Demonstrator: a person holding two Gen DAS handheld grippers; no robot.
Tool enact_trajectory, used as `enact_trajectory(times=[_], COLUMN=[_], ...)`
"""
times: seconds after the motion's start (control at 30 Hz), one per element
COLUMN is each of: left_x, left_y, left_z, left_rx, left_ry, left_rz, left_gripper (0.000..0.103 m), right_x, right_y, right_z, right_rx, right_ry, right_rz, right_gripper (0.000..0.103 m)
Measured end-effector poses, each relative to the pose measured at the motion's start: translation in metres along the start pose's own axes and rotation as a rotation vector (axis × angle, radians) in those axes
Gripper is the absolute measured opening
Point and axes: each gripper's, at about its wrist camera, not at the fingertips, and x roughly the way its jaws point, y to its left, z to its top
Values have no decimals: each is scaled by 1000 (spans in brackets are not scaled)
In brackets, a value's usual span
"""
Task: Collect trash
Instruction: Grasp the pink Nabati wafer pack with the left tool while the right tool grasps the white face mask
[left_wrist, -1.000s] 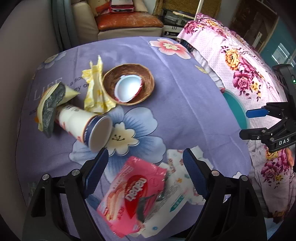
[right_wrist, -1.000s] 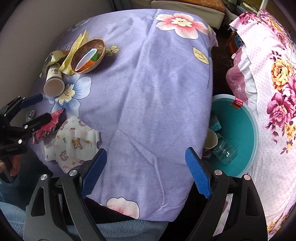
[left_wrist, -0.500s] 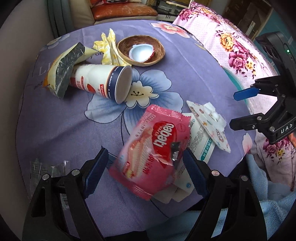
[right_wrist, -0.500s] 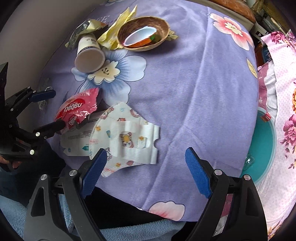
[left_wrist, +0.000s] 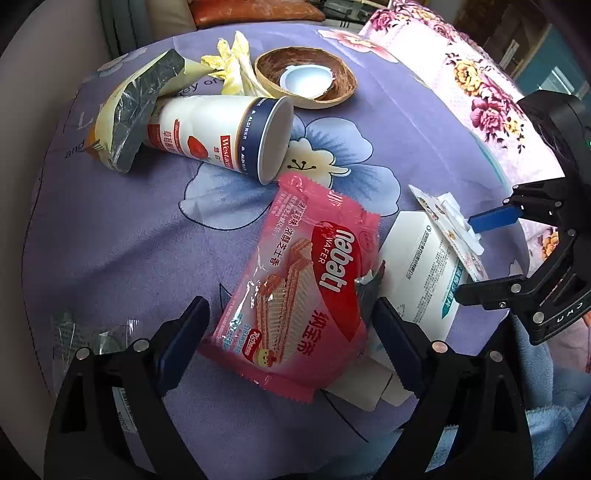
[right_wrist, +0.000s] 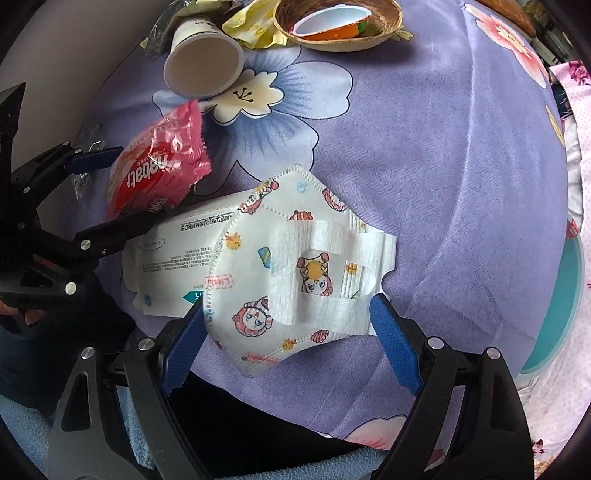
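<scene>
Lying on the desk (left_wrist: 110, 240) are one wafer packet (left_wrist: 299, 280), one paper cup (left_wrist: 221, 133), one face mask (right_wrist: 295, 266), one white mask wrapper (left_wrist: 421, 266), one woven bowl (left_wrist: 306, 79) and two yellow wrappers (left_wrist: 236, 61).

1. Soft, even daylight fills both views; the purple tablecloth (left_wrist: 110, 240) is bright, with no hard shadows.
2. Glare streaks the pink wafer wrapper (left_wrist: 299, 280) and the crinkled foil bag (left_wrist: 125, 110).
3. Fisheye bending curves the table edge, and dark vignetting fills the corners.
4. The centre is sharp: print on the wrapper is readable.
5. The cup (right_wrist: 203, 62) near the frame edge looks slightly soft.
</scene>
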Motion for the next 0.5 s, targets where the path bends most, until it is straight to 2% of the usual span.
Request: enact_trajectory(times=[0.17,0.23,0.27,0.33,0.37,0.4,0.47,0.5], left_x=[3,4,4,4,3,2,-1,-3], left_y=[4,5,7,8,8,8,8,8], left_z=[2,2,0,-1,-1,-1,0,0], left_rx=[-28,-33,-35,-41,-47,-49,-63,-67], left_ry=[-9,-11,-5,-9,-12,-12,-13,-20], left_rz=[-40,-46,-44,-37,-34,-22,-13,-5], left_gripper=[89,80,71,68,59,44,42,40], right_x=[1,1,0,-6,-8,-10,-17,-20], right_y=[-5,-6,-7,-14,-14,-14,-13,-12], right_z=[-3,-6,-8,-16,-18,-19,-22,-21], right_rx=[12,4,-2,-7,-6,-9,-25,-31], right_ry=[-25,-33,-40,-51,-55,-59,-72,-77], right_rz=[50,66,71,94,101,101,89,82], right_gripper=[82,78,76,60,57,47,34,24])
